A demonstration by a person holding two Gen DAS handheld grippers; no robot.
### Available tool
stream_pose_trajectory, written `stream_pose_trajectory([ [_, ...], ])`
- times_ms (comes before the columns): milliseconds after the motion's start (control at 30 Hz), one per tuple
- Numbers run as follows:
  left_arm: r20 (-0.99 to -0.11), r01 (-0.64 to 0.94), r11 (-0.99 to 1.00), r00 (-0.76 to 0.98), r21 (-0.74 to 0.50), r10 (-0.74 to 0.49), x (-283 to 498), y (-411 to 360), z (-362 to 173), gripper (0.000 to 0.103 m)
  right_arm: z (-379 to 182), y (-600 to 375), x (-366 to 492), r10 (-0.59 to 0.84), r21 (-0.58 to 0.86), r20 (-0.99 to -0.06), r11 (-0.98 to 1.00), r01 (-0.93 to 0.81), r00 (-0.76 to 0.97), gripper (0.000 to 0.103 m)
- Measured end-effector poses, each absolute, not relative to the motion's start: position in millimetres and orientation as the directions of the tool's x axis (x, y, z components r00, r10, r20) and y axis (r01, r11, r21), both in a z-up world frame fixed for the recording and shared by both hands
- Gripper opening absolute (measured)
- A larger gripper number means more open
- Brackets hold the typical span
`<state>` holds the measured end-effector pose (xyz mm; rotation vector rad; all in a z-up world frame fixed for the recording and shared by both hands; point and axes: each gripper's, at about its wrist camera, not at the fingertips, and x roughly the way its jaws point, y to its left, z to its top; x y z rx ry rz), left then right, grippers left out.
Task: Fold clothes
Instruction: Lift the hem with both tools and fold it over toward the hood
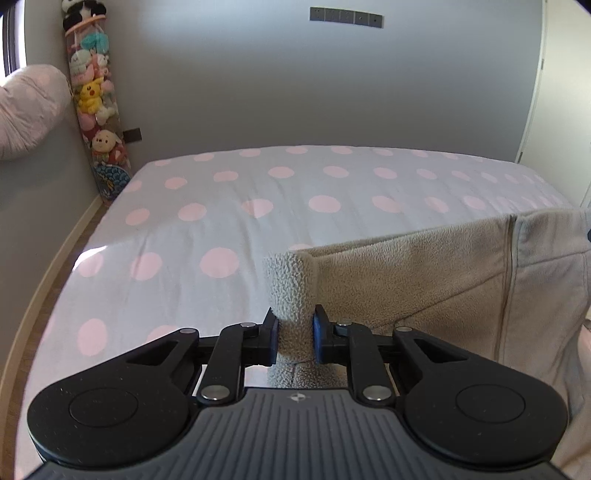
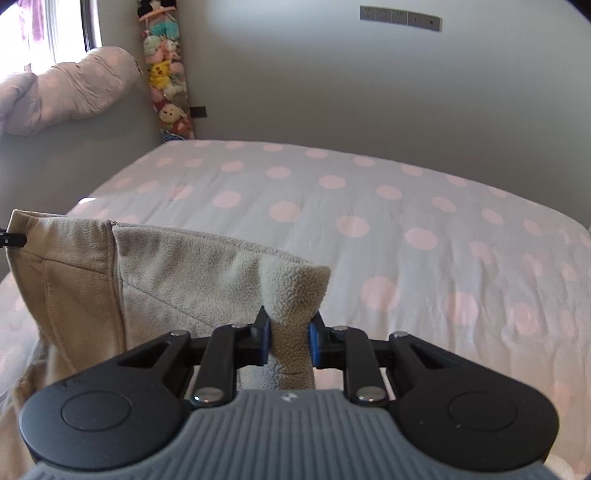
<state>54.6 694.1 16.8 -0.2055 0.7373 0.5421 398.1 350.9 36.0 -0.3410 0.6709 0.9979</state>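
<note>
Left gripper and right gripper each pinch a corner of the beige fleece garment. Its held edge spans straight between the two finger pairs, above the polka-dot bed.

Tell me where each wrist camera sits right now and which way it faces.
Left wrist: on the left claw, facing across the polka-dot bed to the grey wall; its fingers pinch the beige fleece garment.
Right wrist: on the right claw, same heading; pinches another corner of the garment.
Shared: bed, garment, stuffed-toy column, wall sockets.
</note>
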Motion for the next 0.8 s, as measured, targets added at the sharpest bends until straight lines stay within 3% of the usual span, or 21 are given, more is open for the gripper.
stream_pose_trajectory([
  [367, -0.650, -0.485, 0.873, 0.648, 0.049, 0.397, -49, 614, 66, 0.014, 76, 238, 284, 0.728, 0.003, -0.595, 0.424, -0.905, 0.340, 0.021],
  [600, -0.674, -0.423, 0.901, 0.641, 0.090, 0.368, -104, 568, 46, 0.014, 51, 174, 214, 0.732, -0.027, -0.615, 0.354, -0.935, 0.295, 0.021],
  [800, -0.751, -0.332, 0.927, 0.564, 0.174, 0.343, -122, 539, 6, 0.014, 8, 152, 160, 0.667, -0.131, -0.697, 0.244, -0.961, 0.264, 0.021],
])
